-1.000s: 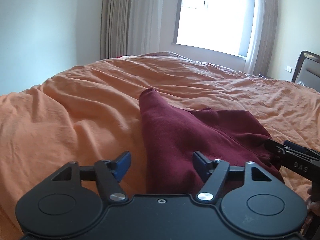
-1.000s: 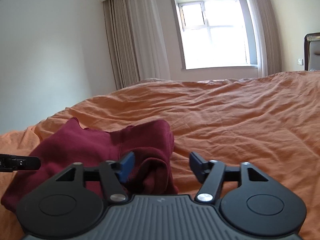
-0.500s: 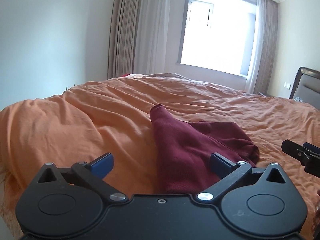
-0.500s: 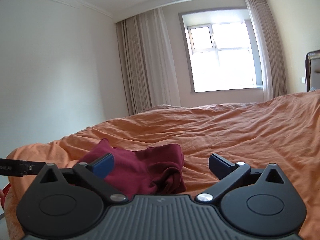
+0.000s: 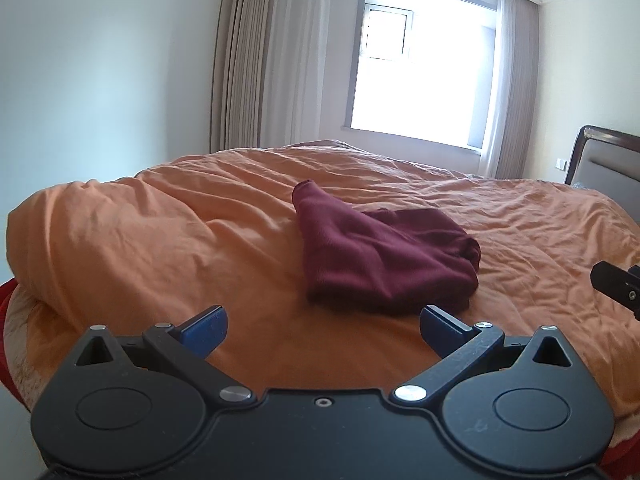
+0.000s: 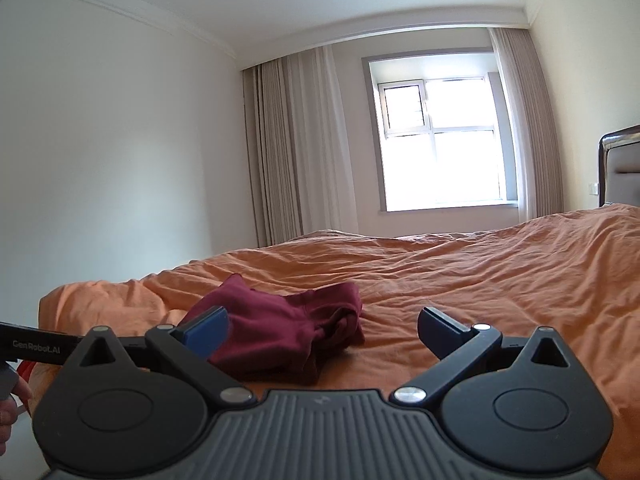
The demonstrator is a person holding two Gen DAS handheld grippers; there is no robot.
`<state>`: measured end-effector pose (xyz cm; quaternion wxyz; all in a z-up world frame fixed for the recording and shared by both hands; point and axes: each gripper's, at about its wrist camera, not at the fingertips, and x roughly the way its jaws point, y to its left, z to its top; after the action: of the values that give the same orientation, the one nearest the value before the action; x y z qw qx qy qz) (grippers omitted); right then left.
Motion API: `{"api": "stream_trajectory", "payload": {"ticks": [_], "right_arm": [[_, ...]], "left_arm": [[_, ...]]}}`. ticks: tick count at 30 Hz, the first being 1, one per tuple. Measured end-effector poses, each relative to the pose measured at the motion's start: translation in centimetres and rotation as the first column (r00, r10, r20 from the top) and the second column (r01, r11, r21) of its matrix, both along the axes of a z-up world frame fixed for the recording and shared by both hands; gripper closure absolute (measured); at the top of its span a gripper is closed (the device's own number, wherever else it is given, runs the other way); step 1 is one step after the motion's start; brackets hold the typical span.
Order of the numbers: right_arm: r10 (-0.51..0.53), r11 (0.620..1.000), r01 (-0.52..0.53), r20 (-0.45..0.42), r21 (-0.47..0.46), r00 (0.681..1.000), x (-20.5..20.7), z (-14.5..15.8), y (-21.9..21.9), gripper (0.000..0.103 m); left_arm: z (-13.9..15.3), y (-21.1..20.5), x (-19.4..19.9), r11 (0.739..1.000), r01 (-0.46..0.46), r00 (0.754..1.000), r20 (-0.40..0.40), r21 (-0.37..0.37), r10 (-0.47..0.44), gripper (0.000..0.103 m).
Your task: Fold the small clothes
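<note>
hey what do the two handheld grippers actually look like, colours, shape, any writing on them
Both match: a black plastic body with two round discs, black linkage arms on silver pivot pins, and blue pads on the tongs. The left gripper has a smooth top plate; the right gripper has a ribbed grey one. White "GenRobot.AI" lettering runs along the side of the left one.

Left hand-held gripper (image 5: 323, 330): blue fingertips (image 5: 204, 326) spread wide, nothing between them, held level. Right hand-held gripper (image 6: 323, 330): likewise spread wide and empty. Part of a hand (image 6: 10, 404) shows at the right view's lower left edge.
</note>
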<state>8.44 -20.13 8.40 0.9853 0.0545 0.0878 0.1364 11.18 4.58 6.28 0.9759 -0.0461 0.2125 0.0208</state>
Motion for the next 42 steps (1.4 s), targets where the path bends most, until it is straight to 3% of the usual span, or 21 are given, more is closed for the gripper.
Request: {"api": "stream_trajectory", "payload": {"ticks": [8, 17, 42], "right_arm": [[-0.014, 0.999, 0.013, -0.017, -0.030, 1.000, -2.8, -2.4, 0.3, 0.000], [-0.047, 0.999, 0.047, -0.059, 0.004, 0.997, -3.4, -4.9, -0.3, 0.000], [-0.062, 0.998, 0.060, -0.090, -0.020, 0.994, -2.6, -5.7, -0.6, 0.000]], "left_arm": [[-2.5, 0.2, -2.2, 1.000, -0.012, 1.000, -0.013, -0.004, 0.012, 0.001], [-4.5, 0.1, -2.5, 1.000, -0.017, 0.999, -0.045, 0.026, 0.018, 0.001], [-5.2, -0.2, -2.1, 0.999, -0.033, 0.997, -0.069, 0.043, 0.036, 0.001]]}}
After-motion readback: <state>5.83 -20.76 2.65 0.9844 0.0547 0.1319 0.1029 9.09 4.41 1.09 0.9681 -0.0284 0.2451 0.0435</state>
